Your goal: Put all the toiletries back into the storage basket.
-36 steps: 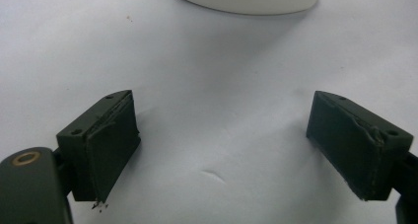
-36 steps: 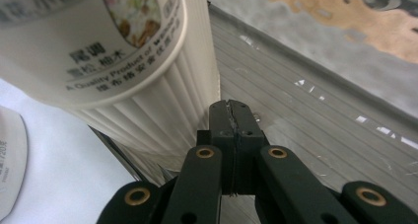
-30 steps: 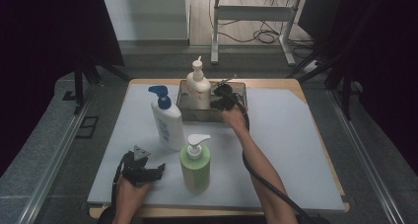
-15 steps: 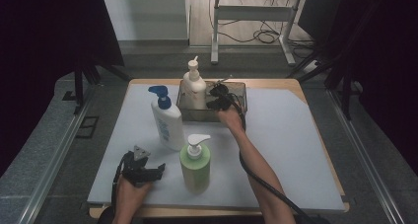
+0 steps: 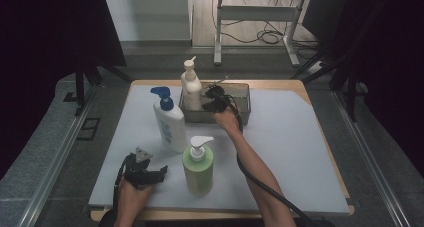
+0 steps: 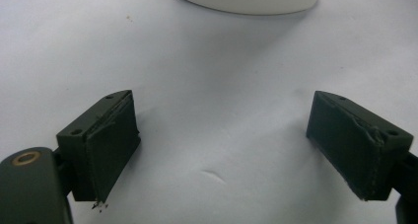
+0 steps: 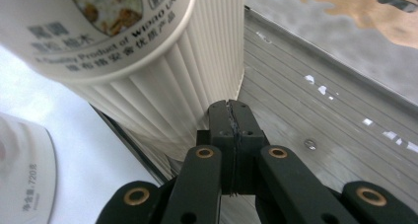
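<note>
The left gripper (image 5: 150, 173) rests at 7 o'clock on the desk (image 5: 300, 152), jaws wide and empty. At 12 o'clock the cream ribbed bottle (image 5: 190, 89) has slid leftward within the last second to the left end of the grey tray (image 5: 242, 94), nudged by the right gripper (image 7: 230, 110) — seemingly making room. The right gripper view shows jaws shut on nothing, pressed against the ribs — detail the high view hides.

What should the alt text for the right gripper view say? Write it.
The right tongs, jaws shut with nothing between them, push against the base of a ribbed cream bottle standing in a clear plastic bin. A white bottle stands outside on the white table mat.
</note>
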Demonstrator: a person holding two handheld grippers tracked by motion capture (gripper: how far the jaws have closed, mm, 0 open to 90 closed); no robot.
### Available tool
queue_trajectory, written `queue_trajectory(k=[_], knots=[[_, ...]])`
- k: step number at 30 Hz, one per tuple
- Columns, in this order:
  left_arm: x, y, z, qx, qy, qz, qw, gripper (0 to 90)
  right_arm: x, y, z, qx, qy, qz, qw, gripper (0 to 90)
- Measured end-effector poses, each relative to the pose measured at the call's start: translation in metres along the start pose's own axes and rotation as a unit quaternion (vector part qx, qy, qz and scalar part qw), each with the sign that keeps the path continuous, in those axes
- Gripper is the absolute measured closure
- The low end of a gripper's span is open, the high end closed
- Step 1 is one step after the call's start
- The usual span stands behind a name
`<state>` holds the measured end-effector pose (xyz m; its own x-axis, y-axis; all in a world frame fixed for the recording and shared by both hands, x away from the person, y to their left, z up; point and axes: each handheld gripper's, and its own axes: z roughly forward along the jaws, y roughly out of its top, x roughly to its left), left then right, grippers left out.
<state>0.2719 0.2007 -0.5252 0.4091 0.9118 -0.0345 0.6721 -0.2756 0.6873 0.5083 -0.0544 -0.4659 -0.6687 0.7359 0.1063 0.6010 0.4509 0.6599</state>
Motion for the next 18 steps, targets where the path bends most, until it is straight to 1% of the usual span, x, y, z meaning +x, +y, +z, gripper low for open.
queue_trajectory(k=[5, 6, 10, 16, 17, 18], knots=[[0.000, 0.000, 0.000, 0.000, 0.000, 0.000, 1.0000, 11.7, 0.007, 0.003, 0.004, -0.001, 0.005, -0.006, 1.0000, 89.6], [0.000, 0.000, 0.000, 0.000, 0.000, 0.000, 1.0000, 11.7, 0.007, 0.003, 0.005, -0.001, 0.002, -0.007, 1.0000, 89.6], [0.000, 0.000, 0.000, 0.000, 0.000, 0.000, 1.0000, 11.7, 0.010, 0.005, 0.008, 0.001, 0.003, -0.007, 1.0000, 89.6], [0.000, 0.000, 0.000, 0.000, 0.000, 0.000, 1.0000, 11.7, 0.017, 0.007, 0.012, 0.000, 0.011, -0.015, 0.9998, 89.5], [0.000, 0.000, 0.000, 0.000, 0.000, 0.000, 1.0000, 11.7, 0.019, 0.008, 0.012, 0.000, 0.011, -0.015, 0.9998, 89.6], [0.000, 0.000, 0.000, 0.000, 0.000, 0.000, 1.0000, 11.7, 0.021, 0.009, 0.013, -0.001, 0.008, -0.020, 0.9998, 89.6]])
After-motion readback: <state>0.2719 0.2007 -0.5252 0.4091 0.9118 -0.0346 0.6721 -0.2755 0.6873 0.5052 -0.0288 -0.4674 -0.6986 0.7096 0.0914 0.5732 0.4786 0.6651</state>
